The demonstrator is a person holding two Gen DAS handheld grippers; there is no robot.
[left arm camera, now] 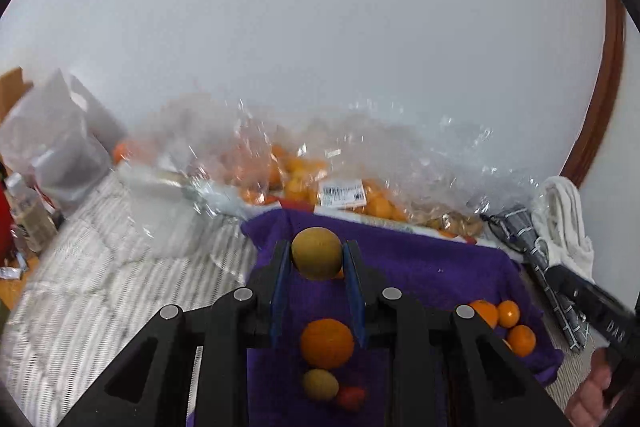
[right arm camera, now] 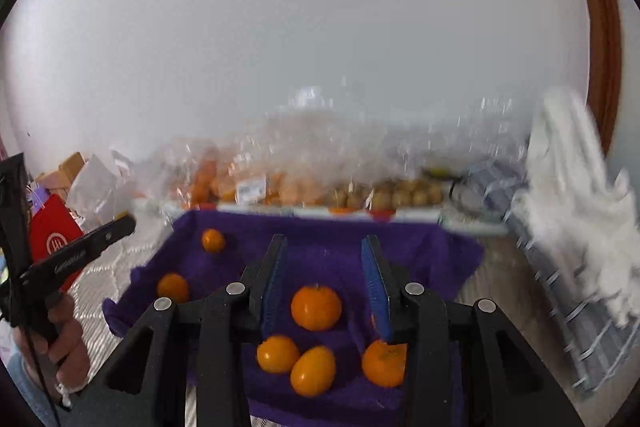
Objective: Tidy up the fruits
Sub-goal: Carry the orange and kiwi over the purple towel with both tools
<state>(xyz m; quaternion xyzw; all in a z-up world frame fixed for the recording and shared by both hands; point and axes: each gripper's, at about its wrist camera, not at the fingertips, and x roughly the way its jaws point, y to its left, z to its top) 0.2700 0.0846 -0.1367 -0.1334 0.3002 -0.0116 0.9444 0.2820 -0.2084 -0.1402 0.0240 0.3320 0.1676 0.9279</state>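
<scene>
**Fruit-sorting surface and room: contents as seen from both wrist cameras**

Surface: a purple towel [left arm camera: 440, 267] spread flat over a pale patterned covering [left arm camera: 100, 287], the towel's far edge meeting a white tray edge [right arm camera: 400, 215].

On the towel, left-wrist view: one large orange [left arm camera: 327, 343] near the camera, a greenish-brown fruit [left arm camera: 320, 383] just nearer, a small red fruit [left arm camera: 351, 397] touching its right side. At the towel's right edge, a cluster of three small oranges [left arm camera: 509, 314].

Left gripper [left arm camera: 317, 261]: blue-padded fingers pinching a round greenish-brown fruit [left arm camera: 316, 253], held above the towel's middle.

Right gripper [right arm camera: 324, 279]: fingers spread wide, nothing between them. Below and between them lies one orange [right arm camera: 316, 307]; nearer, a touching pair [right arm camera: 296, 363] and a further orange [right arm camera: 383, 363] partly under the right finger. Two small oranges [right arm camera: 213, 240] sit apart toward the towel's far left.

Far side: crinkled clear plastic bags [left arm camera: 320, 155] holding many oranges, one with a barcode label [left arm camera: 343, 193]; to the right, a bag of brownish fruit [right arm camera: 400, 193], blurred.

Right margin: a white cloth [left arm camera: 564, 223] over a grey checked cloth [left arm camera: 520, 223].

Left margin: translucent white bags [left arm camera: 60, 147], a red packet [right arm camera: 52, 243].

Room: plain pale wall [left arm camera: 320, 27]; brown wooden trim [left arm camera: 604, 87] at far right.
</scene>
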